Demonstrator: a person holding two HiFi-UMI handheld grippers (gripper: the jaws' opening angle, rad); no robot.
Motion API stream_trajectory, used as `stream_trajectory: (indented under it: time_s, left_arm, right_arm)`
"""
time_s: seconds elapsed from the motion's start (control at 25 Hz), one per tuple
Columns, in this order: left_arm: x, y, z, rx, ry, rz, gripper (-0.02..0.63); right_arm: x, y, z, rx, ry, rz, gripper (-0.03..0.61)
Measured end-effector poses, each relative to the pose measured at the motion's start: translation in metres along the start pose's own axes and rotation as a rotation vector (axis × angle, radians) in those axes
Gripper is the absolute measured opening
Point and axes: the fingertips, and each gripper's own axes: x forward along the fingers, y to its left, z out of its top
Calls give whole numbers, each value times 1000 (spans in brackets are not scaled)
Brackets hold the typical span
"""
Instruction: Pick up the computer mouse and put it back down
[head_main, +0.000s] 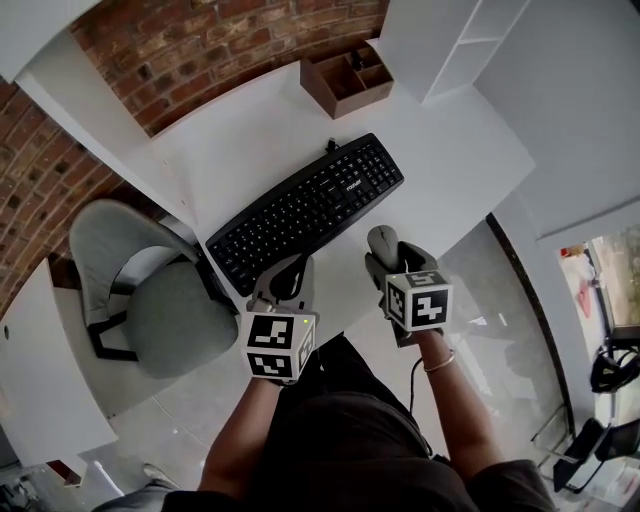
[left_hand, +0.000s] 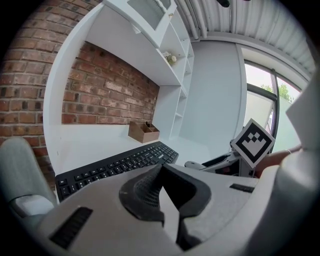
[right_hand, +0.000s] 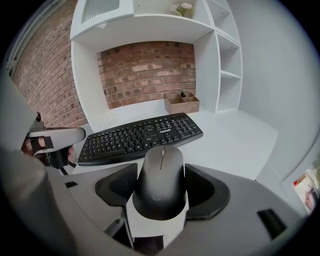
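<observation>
1. My right gripper (right_hand: 161, 172): jaws clamped on the mouse (right_hand: 161, 187), one pad on each flank. The mouse is at the front edge of the surface (head_main: 455, 150), just right of the keyboard (head_main: 305, 210).
2. My left gripper (left_hand: 162, 187): jaws together on nothing, held near the keyboard's front.
3. Step, as I judge it: the grasp is made. I cannot tell if the mouse is off the surface. The next move calls for a short, level lift, then setting it down well inside the edge.
4. Room: white surface carrying a brown box (head_main: 347, 80); brick wall (head_main: 200, 50); white shelves (head_main: 450, 40); grey chair (head_main: 150, 300) at left.
</observation>
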Motion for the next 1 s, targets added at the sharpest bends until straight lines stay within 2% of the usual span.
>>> stream_trajectory:
  time_s: [0.68, 1.0]
  left_arm:
    - [-21, -26, 13, 49, -55, -80, 9]
    - [5, -41, 19, 53, -55, -72, 9]
  right_arm:
    - [-55, -18, 13, 17, -89, -112, 301]
    - [-44, -51, 25, 16, -98, -100, 301]
